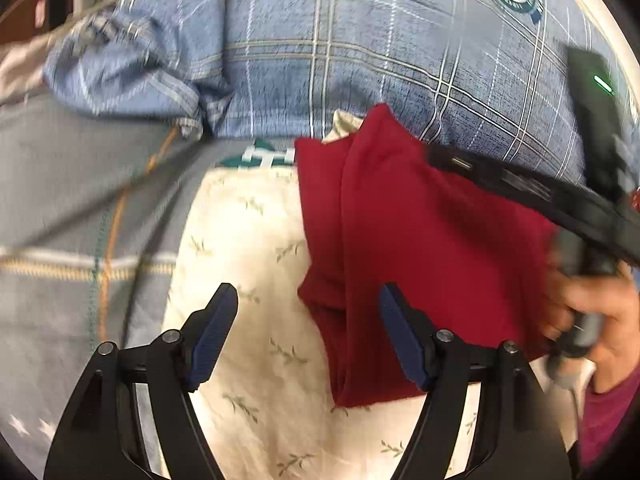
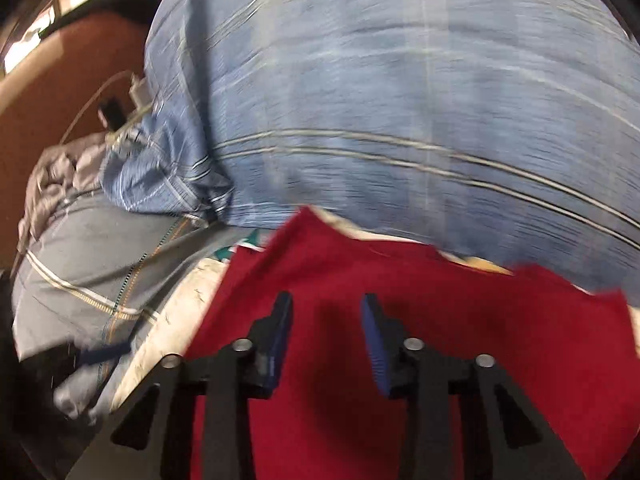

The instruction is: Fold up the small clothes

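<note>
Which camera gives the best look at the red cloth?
The left wrist view: the red cloth is sharp there, showing its folded layers and most edges. The right wrist view shows it blurred, partly hidden behind the tongs.

The folded garment (image 1: 420,248) lies on a leaf-print cloth (image 1: 248,264) spread over the bed sheet (image 1: 80,200), with the quilt (image 1: 360,40) bunched up just behind both. In the left wrist view the garment sits on the cloth's right part, the left gripper (image 1: 308,300) above its near left edge and the person's hand (image 1: 600,312) at its right. The right gripper (image 2: 326,312) hangs over the garment's middle.
</note>
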`<state>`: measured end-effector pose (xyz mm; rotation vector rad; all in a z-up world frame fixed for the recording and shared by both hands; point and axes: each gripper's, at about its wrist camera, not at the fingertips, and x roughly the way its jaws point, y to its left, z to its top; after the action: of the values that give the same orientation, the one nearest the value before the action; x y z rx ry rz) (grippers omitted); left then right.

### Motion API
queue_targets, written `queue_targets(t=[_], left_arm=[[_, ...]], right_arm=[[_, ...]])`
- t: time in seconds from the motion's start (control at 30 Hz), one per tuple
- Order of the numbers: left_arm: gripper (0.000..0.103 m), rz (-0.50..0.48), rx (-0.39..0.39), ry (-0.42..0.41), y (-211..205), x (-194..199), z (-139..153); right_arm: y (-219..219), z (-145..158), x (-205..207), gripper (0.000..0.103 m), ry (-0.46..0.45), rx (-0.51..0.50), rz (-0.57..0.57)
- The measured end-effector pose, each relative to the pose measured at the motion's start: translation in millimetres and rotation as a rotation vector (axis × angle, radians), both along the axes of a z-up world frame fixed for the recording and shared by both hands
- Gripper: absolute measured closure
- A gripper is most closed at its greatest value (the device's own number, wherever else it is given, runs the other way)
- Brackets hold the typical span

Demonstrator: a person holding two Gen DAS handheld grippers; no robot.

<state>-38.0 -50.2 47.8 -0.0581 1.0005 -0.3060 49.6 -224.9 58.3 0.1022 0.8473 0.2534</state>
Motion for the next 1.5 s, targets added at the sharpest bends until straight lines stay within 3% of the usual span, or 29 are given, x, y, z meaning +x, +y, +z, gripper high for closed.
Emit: queue_targets(t=[0.27,0.4,0.53,0.63,0.73,0.97,1.03,1.1,1.13,1.17,1.3,1.5], left_arm=[[0.029,-0.014,-0.035,0.025,2,24,-27],[0.027,-0.015,-0.020,0.011,2,29,-27],[0.026,-0.005,-0.032,0.020,3,31,-30],[0.026,-0.004,-0.023,0.011,2,31,-30],[0.026,-0.001,-0.021,0.008,1,30,-29],[0.025,0.005,-0.022,0.010,2,30,-26],[0.025,0.004,-0.021,0.012,1,30,-26],[0.025,0.002,-0.024,0.016,2,33,-27],[0.025,0.003,-0.027,0.018,2,33,-27],[0.025,0.003,-0.031,0.021,3,34,-27],[0.022,0.006,-0.031,0.025,2,38,-29],[0.022,0.006,-0.020,0.018,-2,38,-30]], right_arm=[[37,-44,63,0.071,0.104,-0.076,-0.024],[41,-49,66,0.070,0.098,-0.089,-0.024],[33,-45,62,0.070,0.101,-0.027,-0.041],[28,-32,51,0.062,0.103,0.027,-0.042],[32,-22,39,0.045,0.098,0.025,-0.014],[62,-31,48,0.032,0.129,-0.027,0.030],[74,-38,54,0.036,0.136,-0.105,0.052],[82,-44,56,0.058,0.117,-0.194,0.056],[80,-45,59,0.078,0.103,-0.225,0.034],[76,-46,63,0.085,0.095,-0.220,0.017],[53,-49,72,0.084,0.131,-0.088,-0.014],[41,-28,45,0.066,0.108,-0.014,0.018]])
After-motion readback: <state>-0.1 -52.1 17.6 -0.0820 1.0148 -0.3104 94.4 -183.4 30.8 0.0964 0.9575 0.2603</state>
